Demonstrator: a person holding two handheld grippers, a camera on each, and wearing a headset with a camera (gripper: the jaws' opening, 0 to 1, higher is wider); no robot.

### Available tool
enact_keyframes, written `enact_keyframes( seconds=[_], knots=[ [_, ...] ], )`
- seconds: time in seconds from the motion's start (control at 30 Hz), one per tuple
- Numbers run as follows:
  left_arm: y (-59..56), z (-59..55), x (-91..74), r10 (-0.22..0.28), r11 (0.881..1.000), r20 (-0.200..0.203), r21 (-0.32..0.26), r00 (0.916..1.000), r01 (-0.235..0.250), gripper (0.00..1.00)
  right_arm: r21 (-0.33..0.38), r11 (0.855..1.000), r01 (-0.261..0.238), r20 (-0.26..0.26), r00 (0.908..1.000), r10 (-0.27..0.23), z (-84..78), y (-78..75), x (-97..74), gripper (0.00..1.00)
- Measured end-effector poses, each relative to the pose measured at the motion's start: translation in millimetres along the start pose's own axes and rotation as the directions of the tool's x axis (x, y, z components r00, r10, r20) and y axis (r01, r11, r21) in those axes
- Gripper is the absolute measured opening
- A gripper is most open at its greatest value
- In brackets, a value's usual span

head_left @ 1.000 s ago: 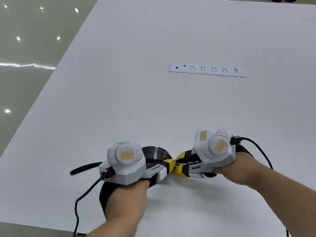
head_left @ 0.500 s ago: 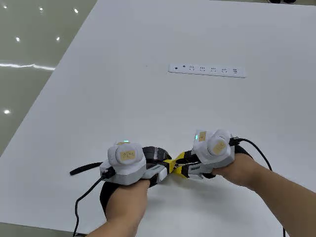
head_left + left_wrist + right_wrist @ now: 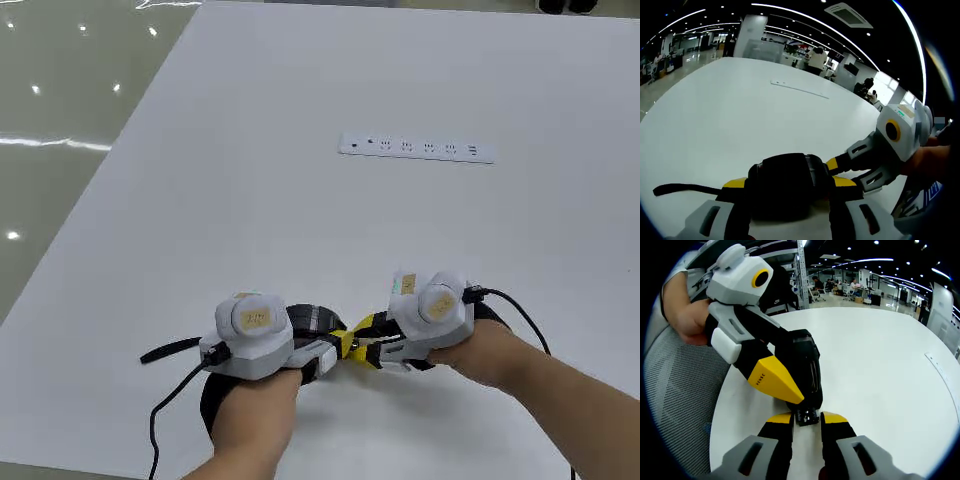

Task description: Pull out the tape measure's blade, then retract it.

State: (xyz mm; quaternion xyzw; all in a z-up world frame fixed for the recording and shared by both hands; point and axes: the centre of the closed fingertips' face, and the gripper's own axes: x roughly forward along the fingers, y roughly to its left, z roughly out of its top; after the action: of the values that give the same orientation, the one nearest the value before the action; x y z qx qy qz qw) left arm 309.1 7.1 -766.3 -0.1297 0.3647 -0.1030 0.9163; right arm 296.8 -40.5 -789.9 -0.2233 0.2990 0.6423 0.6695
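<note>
The tape measure [image 3: 785, 170], a black case, sits close to the near edge of the white desk [image 3: 300, 200], about midway along that edge. The left claw [image 3: 790, 189] is closed on the case. In the left gripper view its two yellow-tipped jaws press against opposite sides of the black body. A black wrist strap [image 3: 170, 348] runs from the case and lies flat on the desk, pointing toward the left edge.

The right claw [image 3: 807, 421] faces the left one from the other side, and in the head view the tips of the two almost meet. In the right gripper view its jaws are drawn nearly together and pinch the small metal blade hook [image 3: 807, 415] at the mouth of the case. Hardly any blade shows between the hook and the case, so the blade is essentially still wound in. The case is tilted in the left claw, with its mouth turned down toward the right claw and the desk top.

A hand [image 3: 262, 400] grips the left gripper from the near side. Another hand [image 3: 480, 345] holds the right gripper, with a black cable [image 3: 510, 305] looping off its back.

A white power strip [image 3: 416, 148] lies flat farther in toward the middle of the desk, well apart from the grippers and parallel to the near edge.
</note>
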Motion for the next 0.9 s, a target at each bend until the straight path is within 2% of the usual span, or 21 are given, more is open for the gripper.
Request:
enact_keyframes(
  seconds=[0.4, 0.5, 0.63, 0.7, 0.9],
  knots=[
    [-1.6, 1.0, -1.5, -0.009, 1.0, 0.003, 0.023, 1.0, 0.009, 0.62, 0.025, 1.0, 0.017, 0.009, 0.9998, -0.017, 0.5, 0.5, -5.5, 0.19],
    [-3.8, 4.0, -5.0, -0.017, 0.998, 0.009, 0.062, 0.9998, 0.017, 0.63, 0.044, 0.999, 0.03, 0.024, 0.9992, -0.031, 1.9, 0.1, -10.7, 0.19],
    [-1.8, 5.4, -7.6, -0.024, 0.997, 0.01, 0.076, 0.9996, 0.023, 0.64, 0.071, 0.996, 0.052, 0.053, 0.9971, -0.055, 4.4, -0.5, -16.7, 0.2],
    [-2.6, 5.3, -9.6, -0.032, 0.993, 0.007, 0.112, 0.9995, 0.031, 0.64, 0.081, 0.995, 0.064, 0.065, 0.9954, -0.07, 6.1, -0.3, -20.1, 0.21],
    [-0.7, 5.7, -16.8, -0.047, 0.986, 0.004, 0.161, 0.9989, 0.046, 0.64, 0.095, 0.991, 0.097, 0.084, 0.9909, -0.105, 8.3, 0.7, -28.5, 0.22]
  ],
)
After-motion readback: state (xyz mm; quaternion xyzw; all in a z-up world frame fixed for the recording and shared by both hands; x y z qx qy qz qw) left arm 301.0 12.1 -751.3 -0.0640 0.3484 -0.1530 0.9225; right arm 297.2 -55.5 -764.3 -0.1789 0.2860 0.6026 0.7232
